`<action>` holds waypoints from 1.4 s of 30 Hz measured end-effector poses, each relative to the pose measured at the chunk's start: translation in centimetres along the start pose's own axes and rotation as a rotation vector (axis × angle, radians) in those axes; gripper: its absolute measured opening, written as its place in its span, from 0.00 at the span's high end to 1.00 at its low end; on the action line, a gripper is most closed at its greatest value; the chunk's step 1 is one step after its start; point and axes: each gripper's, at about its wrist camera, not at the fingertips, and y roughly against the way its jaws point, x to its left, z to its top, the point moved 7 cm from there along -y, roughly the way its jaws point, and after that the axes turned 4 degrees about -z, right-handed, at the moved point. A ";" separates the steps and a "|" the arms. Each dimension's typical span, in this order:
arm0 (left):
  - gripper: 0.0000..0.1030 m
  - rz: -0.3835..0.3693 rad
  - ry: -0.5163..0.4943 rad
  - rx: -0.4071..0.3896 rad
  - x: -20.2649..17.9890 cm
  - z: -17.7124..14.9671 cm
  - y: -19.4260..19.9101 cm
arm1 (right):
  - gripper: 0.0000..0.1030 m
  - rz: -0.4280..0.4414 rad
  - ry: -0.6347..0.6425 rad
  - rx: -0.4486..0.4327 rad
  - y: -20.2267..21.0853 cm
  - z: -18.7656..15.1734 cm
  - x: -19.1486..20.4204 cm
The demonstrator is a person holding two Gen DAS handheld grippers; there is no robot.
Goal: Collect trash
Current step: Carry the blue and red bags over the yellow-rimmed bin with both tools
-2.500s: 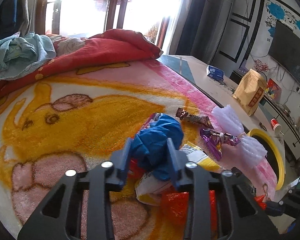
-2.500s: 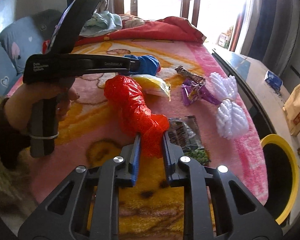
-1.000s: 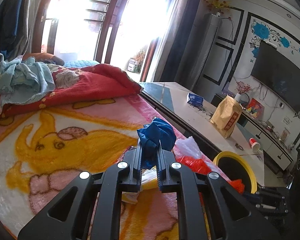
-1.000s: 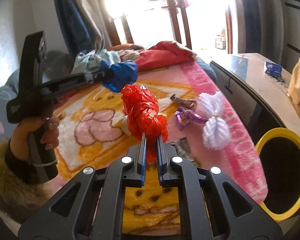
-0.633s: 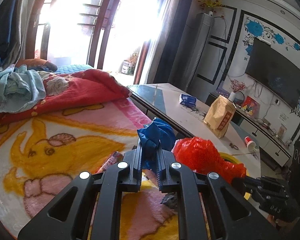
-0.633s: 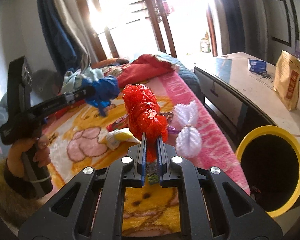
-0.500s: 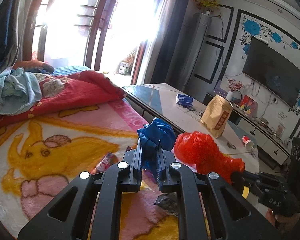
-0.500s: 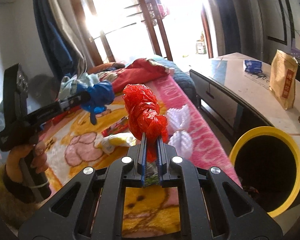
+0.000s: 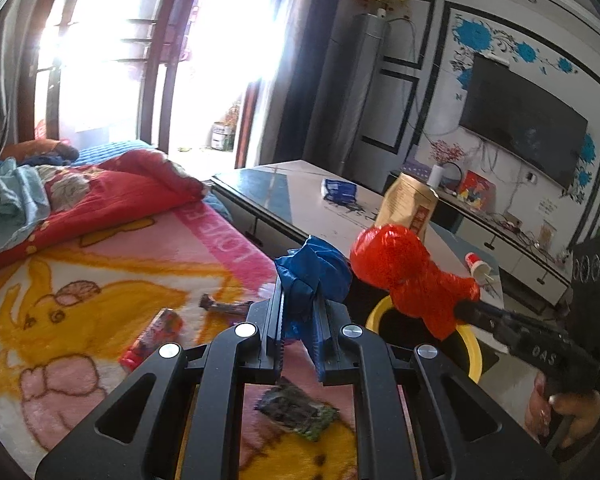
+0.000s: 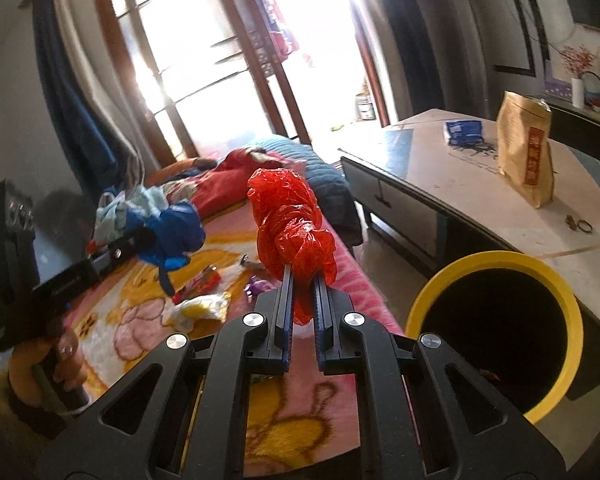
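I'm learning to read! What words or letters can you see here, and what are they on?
"DAS" (first letter unsure): on the black body of the right tool.
Pink blanket border: big letters, too distorted to read.
Brown paper bag, red label: too blurred.
Blue packet: too blurred.

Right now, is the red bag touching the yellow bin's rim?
Apart. The right wrist view shows the red bag held up in the right tool, pink blanket between it and the yellow bin.

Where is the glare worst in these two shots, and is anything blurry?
Left wrist view: the window blows out white, washing the frames; the red bag stays sharp, the dark wrapper below the gripper is soft. Right wrist view: the window is overexposed too, and straight edges bow toward the picture's rim.
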 end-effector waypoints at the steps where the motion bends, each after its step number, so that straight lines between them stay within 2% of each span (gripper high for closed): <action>1: 0.89 -0.007 -0.008 0.004 -0.6 -0.1 -0.2 | 0.95 -0.004 -0.009 -0.004 0.1 0.1 -0.5; 23: 0.89 -0.135 -0.134 0.075 -8.7 -2.1 -4.4 | 0.95 -0.140 -0.167 -0.067 2.1 0.6 -8.9; 42: 0.89 -0.218 -0.244 0.149 -14.8 -5.3 -8.0 | 0.95 -0.267 -0.317 -0.078 3.5 -0.9 -16.7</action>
